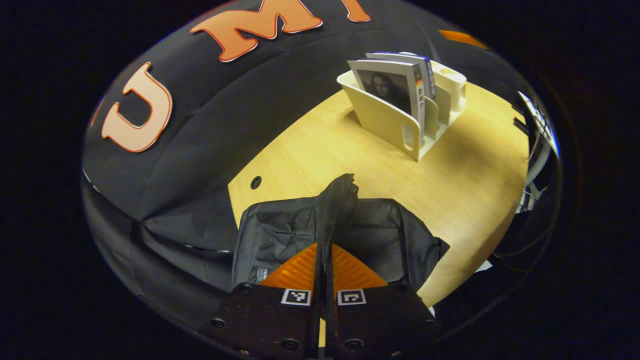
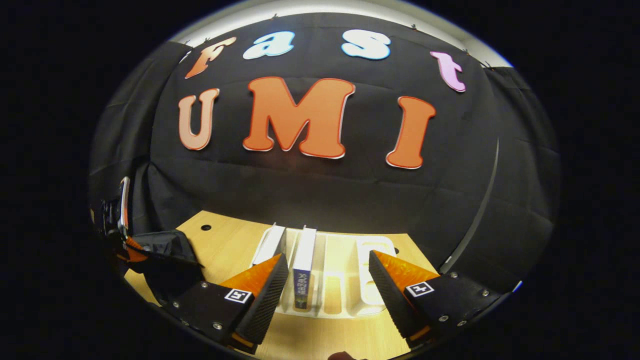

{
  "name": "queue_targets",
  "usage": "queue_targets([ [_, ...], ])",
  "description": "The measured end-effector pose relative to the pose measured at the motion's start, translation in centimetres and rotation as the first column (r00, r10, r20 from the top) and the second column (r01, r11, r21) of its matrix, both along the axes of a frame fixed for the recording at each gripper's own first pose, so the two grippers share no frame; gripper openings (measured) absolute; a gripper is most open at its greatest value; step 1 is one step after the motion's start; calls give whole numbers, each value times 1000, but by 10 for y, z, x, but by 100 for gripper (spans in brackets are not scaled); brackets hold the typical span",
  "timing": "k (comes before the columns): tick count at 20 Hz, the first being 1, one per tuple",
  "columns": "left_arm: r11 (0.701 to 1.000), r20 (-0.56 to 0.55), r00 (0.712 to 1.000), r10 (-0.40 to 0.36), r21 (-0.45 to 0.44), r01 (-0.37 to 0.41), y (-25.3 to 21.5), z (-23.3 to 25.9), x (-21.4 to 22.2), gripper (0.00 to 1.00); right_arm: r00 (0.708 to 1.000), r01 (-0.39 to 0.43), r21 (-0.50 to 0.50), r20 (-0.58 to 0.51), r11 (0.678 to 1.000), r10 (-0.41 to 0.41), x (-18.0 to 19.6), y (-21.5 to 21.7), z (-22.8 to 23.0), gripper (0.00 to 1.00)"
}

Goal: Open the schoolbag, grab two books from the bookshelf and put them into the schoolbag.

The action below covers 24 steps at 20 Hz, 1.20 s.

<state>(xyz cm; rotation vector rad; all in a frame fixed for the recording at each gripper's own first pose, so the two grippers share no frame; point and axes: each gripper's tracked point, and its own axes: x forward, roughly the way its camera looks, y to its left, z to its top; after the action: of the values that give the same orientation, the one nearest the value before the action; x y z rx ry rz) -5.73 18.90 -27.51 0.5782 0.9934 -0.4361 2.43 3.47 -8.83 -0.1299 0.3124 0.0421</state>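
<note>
Left gripper view: the left gripper [image 1: 325, 260] was closed, both orange fingers [image 1: 297, 270] pressed on a raised ridge of the schoolbag [image 1: 380, 235], the zip line caught between them.
Schoolbag position: it lay on the wooden table [image 1: 465, 200] at the near edge, directly under and ahead of the left gripper, well apart from the bookshelf [image 1: 395, 120].
Schoolbag look: black, soft and crumpled, with the pinched ridge standing up in a peak beyond the fingertips; whether the zip was open could not be told.
Schoolbag axis: the pinched seam ran straight away from the camera, along the fingers.
Bookshelf position: the cream slotted rack stood toward the far side of the table, ahead and to the right in this view.
Books: two books [image 1: 400, 85] stood upright in the rack's slots, the front one showing a portrait cover, spines toward the open end.
Right gripper view: the right gripper [image 2: 327, 282] was open wide, fingers well apart and touching nothing.
Books relative to right gripper: one book [image 2: 303, 267] stood between the fingers, nearer the left finger [image 2: 265, 295]; the other book [image 2: 271, 245] stood just beyond that finger's tip.
Book axis: both stood on edge, their long edges running away from the camera.
Far left of that view: the schoolbag [image 2: 165, 250] with the left gripper [image 2: 131, 250] on it.
</note>
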Motion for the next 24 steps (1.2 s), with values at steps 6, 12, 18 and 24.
queue_targets([
  [6,981,-70,996,-46,-194,32,24,39,28,5,983,-3,-60,-184,998,-8,8,45,-2,97],
  [12,972,-81,991,-102,-221,82,40,68,53,5,923,-41,26,-381,999,48,45,78,-7,97],
  [18,981,-90,992,-93,-179,75,48,77,62,5,868,-141,-48,-487,989,100,96,97,-26,97],
  [24,988,-116,992,-51,-151,33,44,73,61,5,714,-78,51,-694,996,92,126,111,-79,85],
])
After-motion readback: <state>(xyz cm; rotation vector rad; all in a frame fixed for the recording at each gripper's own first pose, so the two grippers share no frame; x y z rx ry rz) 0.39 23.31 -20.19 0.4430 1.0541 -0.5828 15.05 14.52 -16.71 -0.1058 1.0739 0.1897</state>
